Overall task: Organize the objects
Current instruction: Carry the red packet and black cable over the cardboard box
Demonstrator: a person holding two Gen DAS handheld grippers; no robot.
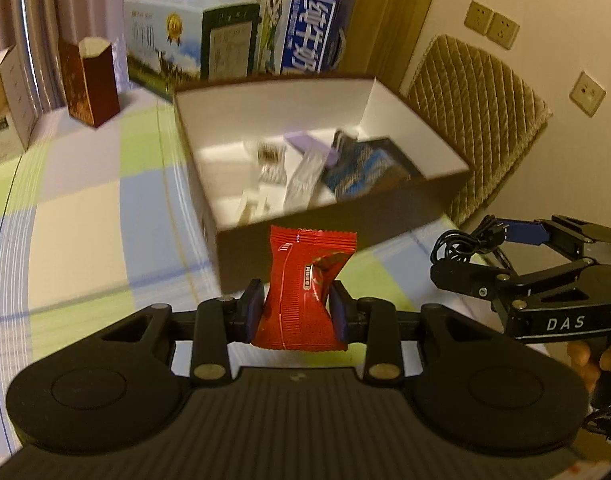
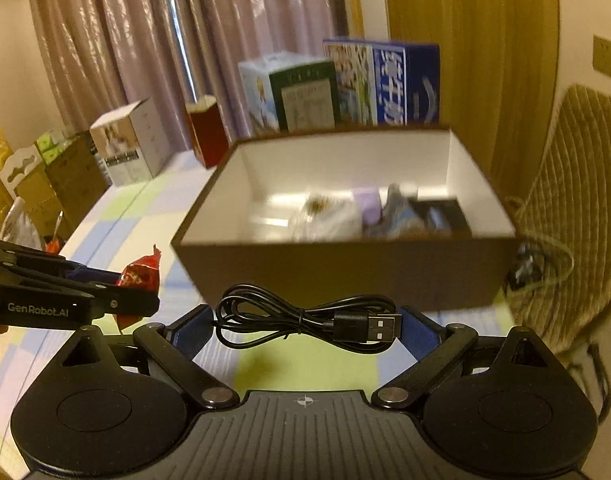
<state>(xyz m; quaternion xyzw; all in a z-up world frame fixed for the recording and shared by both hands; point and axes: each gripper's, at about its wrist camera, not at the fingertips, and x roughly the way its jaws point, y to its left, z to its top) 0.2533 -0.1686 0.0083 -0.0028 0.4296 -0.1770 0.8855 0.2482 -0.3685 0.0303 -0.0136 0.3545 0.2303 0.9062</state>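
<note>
Currently: carry-to-box step, both claws loaded, neither item yet over the rim, by estimate.

Table point(image 1: 85, 208): pastel check cloth of green, blue and cream.

Storage box point(image 1: 389, 216): brown outside, white inside, open top, centre of table. Holds blurred packets, a lilac one and a dark blue one among them.

Milk cartons point(image 1: 177, 44), far side, behind the box. Dark red carton point(image 1: 91, 80) and white carton point(image 1: 7, 96), far left.

Left gripper point(image 1: 297, 312): clenched on the red candy packet point(image 1: 309, 284), pinched at its waist, near side of the box, short of the front wall.

Right gripper point(image 2: 305, 326): fingers spread wide yet closed against the ends of the coiled black USB cable point(image 2: 305, 322), plug to the right, also short of the front wall.

Next move, judged: lift each load above the front rim, advance over the interior, then release; cable coil likely to snag or spring loose.

Room: mauve curtains point(image 2: 145, 40) far, wooden panel point(image 2: 465, 40) far right, quilted chair back point(image 1: 473, 120) right, wall sockets point(image 1: 491, 24) above, stacked cartons far left.
</note>
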